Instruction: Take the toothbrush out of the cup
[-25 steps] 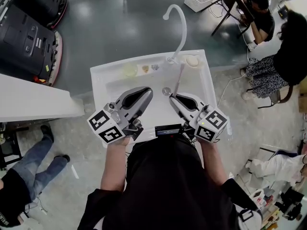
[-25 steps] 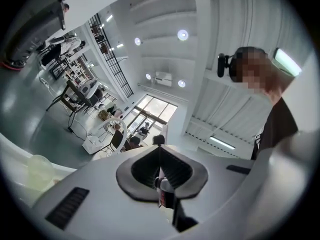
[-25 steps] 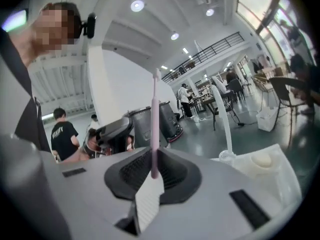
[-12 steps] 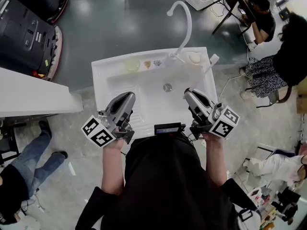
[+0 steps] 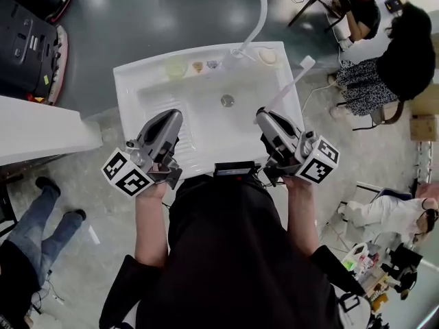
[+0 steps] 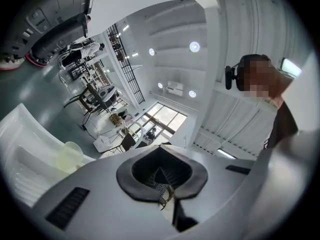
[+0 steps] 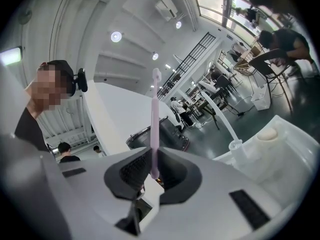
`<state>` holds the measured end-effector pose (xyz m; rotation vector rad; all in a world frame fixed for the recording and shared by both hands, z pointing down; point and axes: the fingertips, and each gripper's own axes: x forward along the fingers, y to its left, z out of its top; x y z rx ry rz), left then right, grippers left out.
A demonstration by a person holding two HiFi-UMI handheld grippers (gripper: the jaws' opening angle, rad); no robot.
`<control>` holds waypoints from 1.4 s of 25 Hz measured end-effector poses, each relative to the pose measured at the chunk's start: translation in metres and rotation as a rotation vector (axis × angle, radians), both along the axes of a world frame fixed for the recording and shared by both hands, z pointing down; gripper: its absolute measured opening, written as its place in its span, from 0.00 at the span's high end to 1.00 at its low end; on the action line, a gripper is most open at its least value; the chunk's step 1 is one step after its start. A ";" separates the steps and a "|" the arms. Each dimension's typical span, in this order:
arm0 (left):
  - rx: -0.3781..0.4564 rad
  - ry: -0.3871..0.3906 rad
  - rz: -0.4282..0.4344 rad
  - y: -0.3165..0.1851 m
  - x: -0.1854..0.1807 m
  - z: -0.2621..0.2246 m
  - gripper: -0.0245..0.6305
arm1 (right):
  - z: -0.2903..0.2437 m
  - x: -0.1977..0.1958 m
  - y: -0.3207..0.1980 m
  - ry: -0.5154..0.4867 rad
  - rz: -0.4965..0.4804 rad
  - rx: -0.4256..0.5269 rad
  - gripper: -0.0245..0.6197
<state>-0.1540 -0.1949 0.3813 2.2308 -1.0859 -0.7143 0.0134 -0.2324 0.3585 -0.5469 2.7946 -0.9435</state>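
A pink-and-white toothbrush juts out of my right gripper, slanting up over the right rim of the white sink. In the right gripper view the toothbrush stands straight up from the right gripper, whose jaws are shut on its handle end. A pale translucent cup stands on the sink's back ledge, apart from both grippers. My left gripper hovers over the near left of the basin. The left gripper is shut and holds nothing, with the cup far off to its left.
A curved white faucet rises from the back ledge, beside a soap bar. The drain lies mid-basin. A white counter stands left, with dark machines behind it. People sit at the right.
The right gripper swung the toothbrush from over the drain out to the sink's right rim. The left gripper drew back toward the near left edge and its jaws closed.
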 end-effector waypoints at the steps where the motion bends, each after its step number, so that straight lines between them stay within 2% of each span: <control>1: 0.004 0.005 0.005 0.000 0.001 0.001 0.95 | 0.000 0.001 0.002 0.002 0.004 0.003 0.90; 5: 0.032 0.006 -0.006 0.005 0.005 -0.004 0.95 | 0.002 0.004 0.004 0.002 -0.006 0.015 0.90; 9: 0.038 -0.015 -0.063 0.007 0.011 -0.011 0.95 | 0.000 0.006 0.000 -0.015 -0.064 0.030 0.90; 13: 0.022 -0.032 -0.117 0.010 0.019 -0.014 0.95 | 0.002 0.008 -0.001 -0.025 -0.128 0.034 0.90; 24: -0.051 -0.056 -0.179 0.011 0.060 -0.007 0.95 | 0.018 0.029 -0.007 -0.062 -0.250 0.002 0.90; 35: -0.082 -0.115 -0.214 0.010 0.085 -0.017 0.95 | 0.021 0.030 -0.004 -0.062 -0.356 0.055 0.90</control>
